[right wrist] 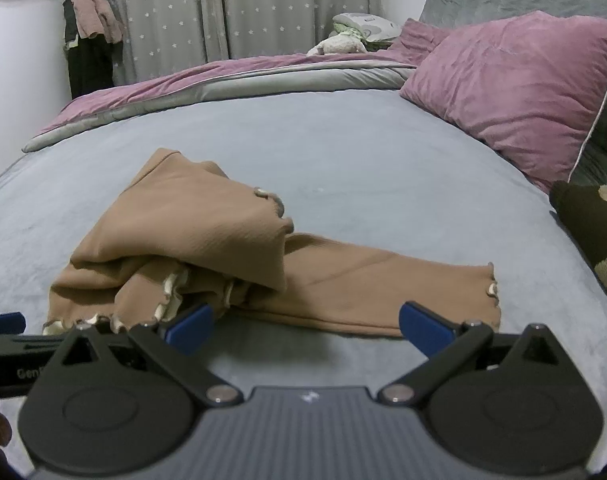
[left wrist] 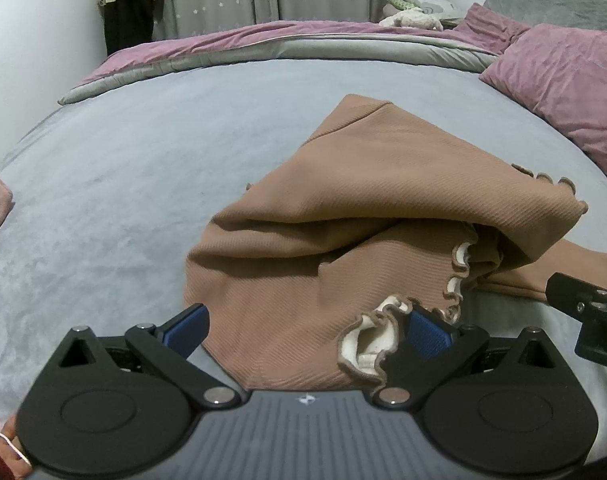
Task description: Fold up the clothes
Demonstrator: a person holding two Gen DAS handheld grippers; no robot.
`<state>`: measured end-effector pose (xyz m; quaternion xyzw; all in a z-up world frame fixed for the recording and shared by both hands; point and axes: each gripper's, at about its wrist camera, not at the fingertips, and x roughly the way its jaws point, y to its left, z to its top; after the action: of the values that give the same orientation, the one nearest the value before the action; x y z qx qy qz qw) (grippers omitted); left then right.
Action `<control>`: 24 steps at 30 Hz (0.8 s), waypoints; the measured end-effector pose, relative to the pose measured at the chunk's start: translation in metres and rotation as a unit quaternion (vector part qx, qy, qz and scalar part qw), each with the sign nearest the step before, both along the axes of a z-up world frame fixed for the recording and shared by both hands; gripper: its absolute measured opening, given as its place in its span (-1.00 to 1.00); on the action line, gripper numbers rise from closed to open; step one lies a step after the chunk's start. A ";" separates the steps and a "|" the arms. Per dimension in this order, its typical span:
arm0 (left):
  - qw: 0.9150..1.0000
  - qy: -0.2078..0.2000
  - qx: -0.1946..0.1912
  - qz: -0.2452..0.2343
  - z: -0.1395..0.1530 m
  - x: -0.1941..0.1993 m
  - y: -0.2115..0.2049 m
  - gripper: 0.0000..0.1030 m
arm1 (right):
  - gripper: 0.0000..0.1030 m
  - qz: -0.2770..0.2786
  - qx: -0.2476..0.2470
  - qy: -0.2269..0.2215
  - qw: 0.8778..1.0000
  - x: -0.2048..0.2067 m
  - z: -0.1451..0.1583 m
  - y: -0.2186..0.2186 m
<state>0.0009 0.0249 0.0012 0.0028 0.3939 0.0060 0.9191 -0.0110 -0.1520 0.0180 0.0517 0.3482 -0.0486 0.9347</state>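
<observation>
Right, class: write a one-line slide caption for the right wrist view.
Open right gripper hovers over the grey bedsheet, facing a half-folded tan ribbed garment with one sleeve stretched out.

The brown garment (left wrist: 343,208) folds over itself, hiding its inner layers. Its near hem disappears behind the left gripper (left wrist: 307,334). At the right edge, a dark flowered cushion (right wrist: 599,240) is cut off. The far bedside items (right wrist: 359,28) are too small to identify.

A grey bed (right wrist: 343,152) bears a rumpled tan garment (right wrist: 191,240), mauve pillows (right wrist: 511,88) and a folded-back duvet (right wrist: 223,76).
</observation>
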 end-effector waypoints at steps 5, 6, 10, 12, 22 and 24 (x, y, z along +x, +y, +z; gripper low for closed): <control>1.000 0.001 0.000 0.000 -0.001 0.001 0.004 1.00 | 1.00 0.003 0.001 0.000 1.000 0.000 0.001 0.001; 1.000 0.002 0.001 0.000 0.000 0.001 0.005 1.00 | 1.00 0.003 0.001 0.000 1.000 0.000 0.001 0.001; 1.000 0.001 0.003 -0.002 0.000 0.000 0.005 1.00 | 1.00 0.003 0.001 0.000 1.000 0.000 0.000 0.001; 1.000 0.001 0.004 0.000 0.000 -0.001 0.003 1.00 | 1.00 0.002 0.002 0.000 1.000 0.001 0.000 0.001; 1.000 0.006 0.014 -0.001 0.002 0.001 -0.004 1.00 | 1.00 0.003 0.007 0.002 1.000 0.003 0.002 0.003; 1.000 0.008 0.011 0.002 0.002 0.003 -0.002 1.00 | 1.00 0.004 0.014 0.005 1.000 0.005 0.004 0.002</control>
<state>0.0034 0.0228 0.0035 0.0123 0.4012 0.0117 0.9159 -0.0056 -0.1499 0.0220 0.0631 0.3539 -0.0404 0.9323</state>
